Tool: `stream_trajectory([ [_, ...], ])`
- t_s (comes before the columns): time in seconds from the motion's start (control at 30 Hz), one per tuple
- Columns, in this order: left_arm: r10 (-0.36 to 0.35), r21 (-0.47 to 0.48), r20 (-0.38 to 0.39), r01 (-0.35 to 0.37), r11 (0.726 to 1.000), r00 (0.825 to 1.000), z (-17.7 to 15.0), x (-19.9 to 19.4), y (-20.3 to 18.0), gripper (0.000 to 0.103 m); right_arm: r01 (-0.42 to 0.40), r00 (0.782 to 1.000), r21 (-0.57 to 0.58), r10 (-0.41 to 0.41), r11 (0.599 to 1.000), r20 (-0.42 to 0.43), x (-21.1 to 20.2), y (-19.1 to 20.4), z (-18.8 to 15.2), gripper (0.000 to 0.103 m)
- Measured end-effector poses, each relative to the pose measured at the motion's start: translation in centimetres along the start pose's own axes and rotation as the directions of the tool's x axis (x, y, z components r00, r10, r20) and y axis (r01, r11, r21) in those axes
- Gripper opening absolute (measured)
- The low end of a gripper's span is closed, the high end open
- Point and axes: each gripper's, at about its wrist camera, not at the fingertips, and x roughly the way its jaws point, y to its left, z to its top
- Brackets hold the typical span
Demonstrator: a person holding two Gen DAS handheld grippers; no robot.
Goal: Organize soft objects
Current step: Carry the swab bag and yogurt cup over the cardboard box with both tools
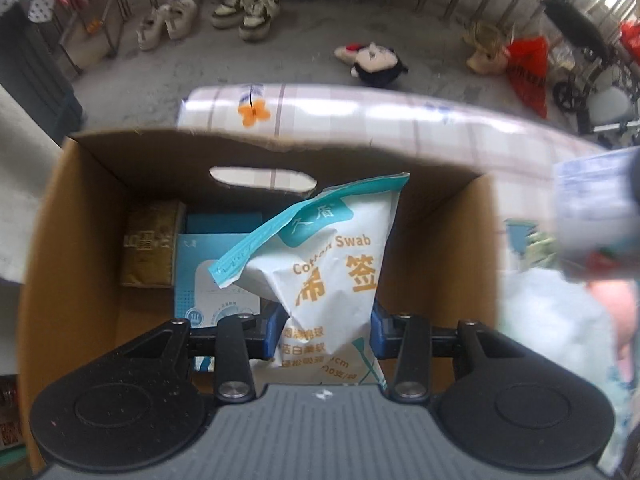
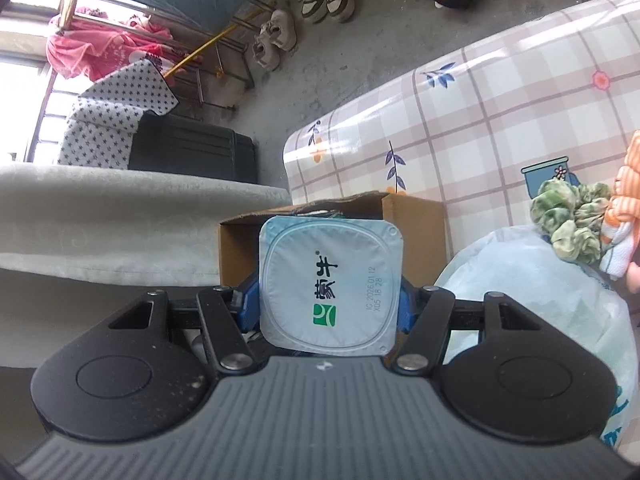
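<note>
White-and-teal plastic cotton swab bag (image 1: 332, 264) is pinched by the left gripper (image 1: 326, 334) over the brown cardboard box (image 1: 80, 216); a square foil-lidded yogurt cup (image 2: 330, 284) is clamped in the right gripper (image 2: 326, 306), with the box at 12 o'clock.

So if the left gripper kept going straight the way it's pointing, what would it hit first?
Probably the blue box in the cardboard box; the left gripper holds a cotton swab bag over it. Depth is unclear.

Soft daylight, fisheye-bent edges, slight blur

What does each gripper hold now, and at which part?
The left gripper holds the cotton swab bag by its lower part. The right gripper holds a sealed yogurt cup by two opposite sides.
</note>
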Motion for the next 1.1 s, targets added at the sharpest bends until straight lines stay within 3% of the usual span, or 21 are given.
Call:
stream_trajectory([
  [0.2, -0.002, 0.014, -0.031, 0.003, 1.000, 1.000, -0.6, 3.8, 1.2, 0.044, 0.027, 0.998, -0.053, -0.030, 0.998, -0.060, 2.6, 1.7, -1.5, 0.061],
  [0.43, -0.036, -0.013, -0.012, 0.036, 0.999, 0.999, -0.7, 4.8, 2.2, 0.049, 0.068, 0.987, -0.186, -0.093, 0.980, -0.132, 4.7, 4.0, -1.6, 0.061],
  [0.5, -0.045, -0.024, -0.016, 0.044, 0.999, 0.999, -0.7, 4.7, 2.5, 0.062, 0.081, 0.982, -0.233, -0.118, 0.969, -0.148, 5.3, 4.8, -1.2, 0.061],
  [0.63, -0.065, -0.057, -0.003, 0.065, 0.996, 0.998, -0.7, 3.9, 3.4, 0.076, 0.114, 0.969, -0.344, -0.181, 0.932, -0.170, 6.8, 5.9, -0.5, 0.061],
  [0.83, -0.083, -0.126, 0.040, 0.087, 0.988, 0.996, -1.1, 2.0, 5.4, 0.076, 0.128, 0.941, -0.550, -0.276, 0.825, -0.195, 8.8, 7.9, 0.3, 0.060],
  [0.93, -0.078, -0.164, 0.058, 0.086, 0.983, 0.995, -1.4, 1.2, 6.4, 0.073, 0.121, 0.925, -0.654, -0.324, 0.747, -0.198, 9.6, 8.8, 0.5, 0.061],
  [1.0, -0.114, -0.223, 0.080, 0.129, 0.966, 0.990, -1.7, 0.9, 7.6, 0.072, 0.112, 0.915, -0.717, -0.353, 0.688, -0.197, 10.1, 9.4, 0.4, 0.060],
  [1.1, -0.119, -0.290, 0.086, 0.139, 0.947, 0.989, -1.4, 1.1, 9.0, 0.069, 0.094, 0.893, -0.795, -0.403, 0.600, -0.199, 10.9, 9.9, -0.2, 0.061],
])
